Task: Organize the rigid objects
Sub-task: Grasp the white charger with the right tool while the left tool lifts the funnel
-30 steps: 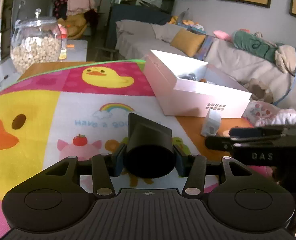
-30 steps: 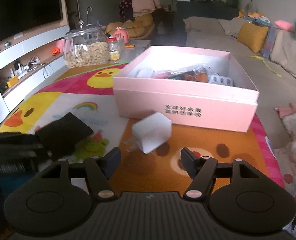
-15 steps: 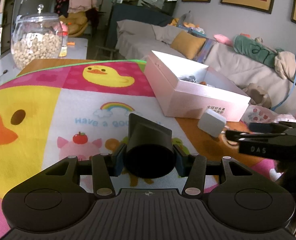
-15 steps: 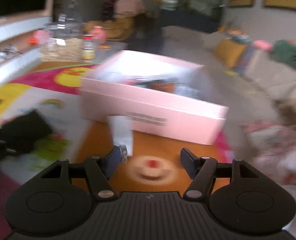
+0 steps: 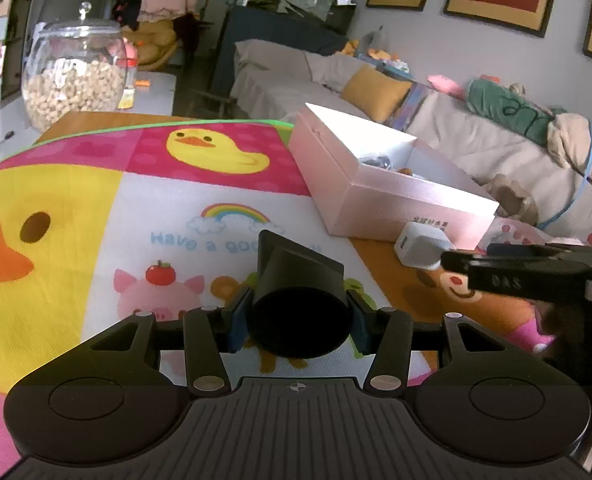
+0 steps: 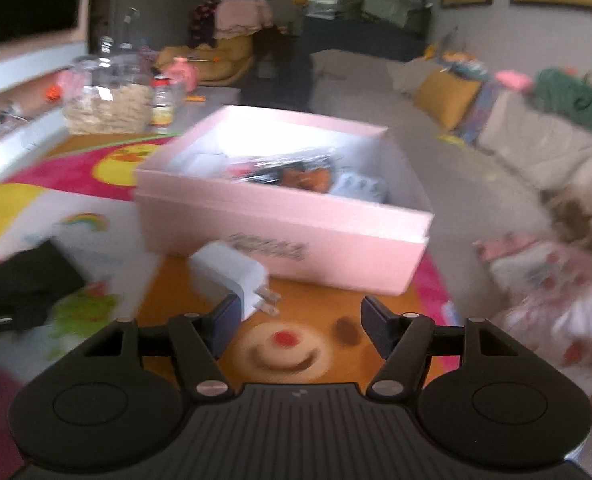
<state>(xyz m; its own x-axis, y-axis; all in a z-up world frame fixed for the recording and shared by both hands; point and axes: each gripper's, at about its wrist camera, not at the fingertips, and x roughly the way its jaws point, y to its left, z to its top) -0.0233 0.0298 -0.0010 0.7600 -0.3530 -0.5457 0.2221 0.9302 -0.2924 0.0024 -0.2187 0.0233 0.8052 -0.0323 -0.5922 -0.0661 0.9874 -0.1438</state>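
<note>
Charger (image 6: 231, 276) lies just ahead of the gaping, empty right claw (image 6: 298, 322), by its left finger.

Mat (image 5: 183, 216) reads "Have a goo" (rest hidden); box (image 5: 408, 204) print unreadable.

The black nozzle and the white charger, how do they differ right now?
The black nozzle is clamped in the left gripper; the white charger lies loose on the mat before the open right gripper. The nozzle is dark, round-mouthed; the charger is pale, boxy, with prongs. Both are outside the pink box.
</note>
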